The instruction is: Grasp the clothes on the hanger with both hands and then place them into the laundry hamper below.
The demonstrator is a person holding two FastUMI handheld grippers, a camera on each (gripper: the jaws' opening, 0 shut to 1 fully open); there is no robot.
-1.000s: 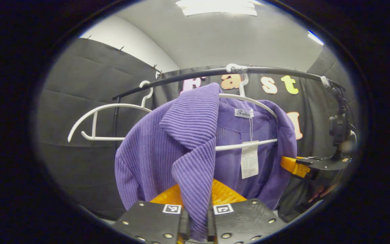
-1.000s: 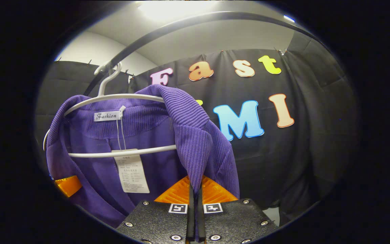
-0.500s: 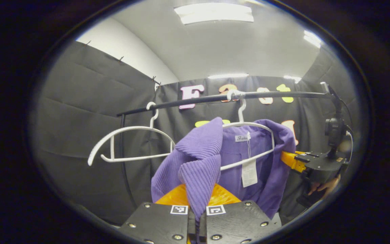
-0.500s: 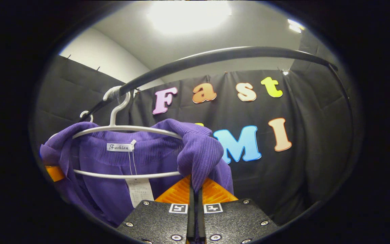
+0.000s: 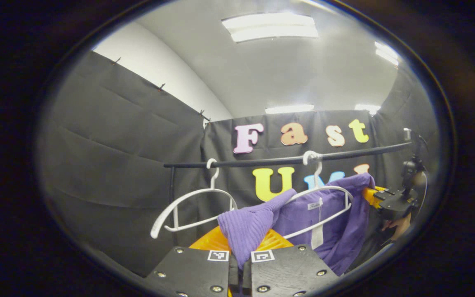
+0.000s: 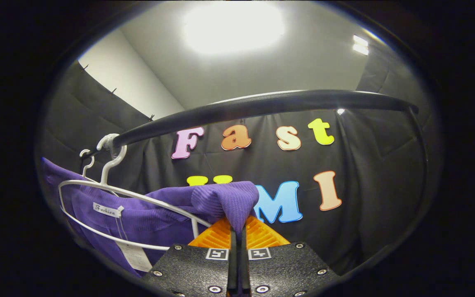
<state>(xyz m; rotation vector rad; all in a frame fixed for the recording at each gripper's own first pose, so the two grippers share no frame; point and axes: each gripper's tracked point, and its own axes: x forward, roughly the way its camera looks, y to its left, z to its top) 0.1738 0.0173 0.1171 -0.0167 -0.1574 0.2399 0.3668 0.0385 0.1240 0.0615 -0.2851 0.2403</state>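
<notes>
- Two grippers pinch the purple jacket [image 5: 336, 214]: left gripper [image 5: 239, 264] and right gripper [image 6: 237, 264], jaws pressed on cloth.
- Jacket stretches left-right, half off white hanger [image 5: 324, 190] under rail [image 6: 262, 105].
- Hamper lies below, unseen; judged next: pull clear, lower.

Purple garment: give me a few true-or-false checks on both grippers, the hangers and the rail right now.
1. The left gripper is shut on the purple garment. True.
2. The right gripper is open and clear of the fabric. False: its fingers are closed on a fold of the garment.
3. The garment is fully off its hanger. False: the fabric is draped around the white frame.
4. A second, bare white hanger hangs on the black rail. True.
5. The garment's hanger lies on the floor. False: its hook is on the rail.
</notes>
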